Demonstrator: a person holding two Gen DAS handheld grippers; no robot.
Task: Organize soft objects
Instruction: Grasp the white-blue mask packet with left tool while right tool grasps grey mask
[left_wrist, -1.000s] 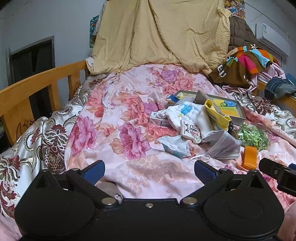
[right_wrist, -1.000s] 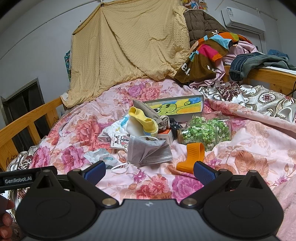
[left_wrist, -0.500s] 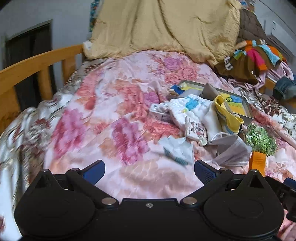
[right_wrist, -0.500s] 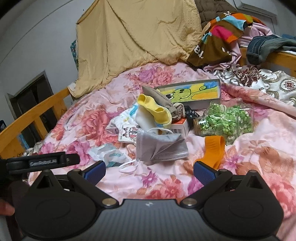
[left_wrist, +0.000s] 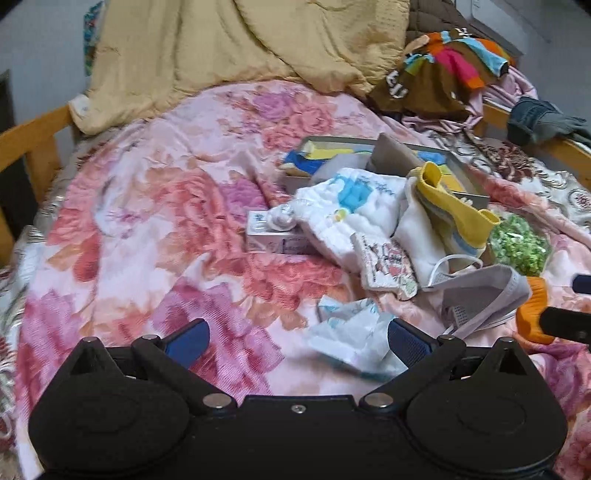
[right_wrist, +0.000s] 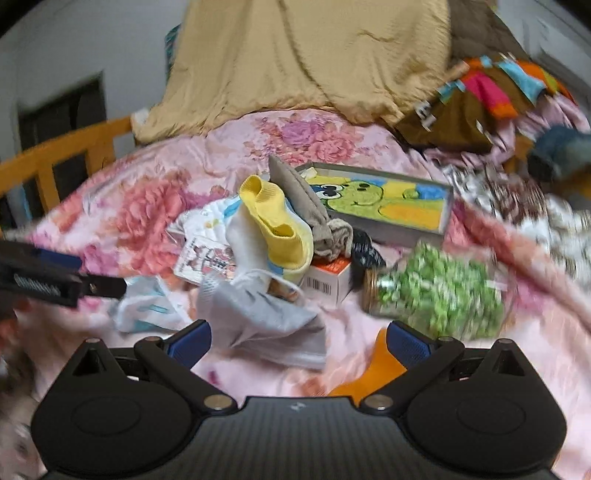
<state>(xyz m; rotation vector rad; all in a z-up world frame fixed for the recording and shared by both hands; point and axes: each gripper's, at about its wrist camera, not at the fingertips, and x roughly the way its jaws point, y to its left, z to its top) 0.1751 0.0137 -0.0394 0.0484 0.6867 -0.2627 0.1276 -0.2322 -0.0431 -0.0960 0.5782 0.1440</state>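
Soft objects lay heaped on the floral bedspread (left_wrist: 177, 206) ahead of both my tools: a grey face mask (right_wrist: 258, 317), a yellow sock (right_wrist: 277, 221), a white printed cloth (left_wrist: 354, 206), a crumpled white wrapper (left_wrist: 354, 339) and an orange piece (left_wrist: 532, 314).

Right wrist view only: the frog picture on the shallow box (right_wrist: 384, 206), a grey sock (right_wrist: 299, 192) draped over its edge, a small barcoded carton (right_wrist: 328, 280) beneath the yellow sock. Left wrist view only: a small white carton (left_wrist: 277, 236) at the pile's left edge. The jar of green bits (right_wrist: 436, 295) showed in both views.

Against half a second earlier, I had both tools closer in; the pile filled more of each view, and the right view was blurred.

My left gripper (left_wrist: 297, 338) stood wide open, holding nothing, the wrapper just inside its right finger and the mask just beyond to the right. My right gripper (right_wrist: 299, 338) stood equally wide, empty, the mask lying between its fingers at the left, the orange piece against its right finger.
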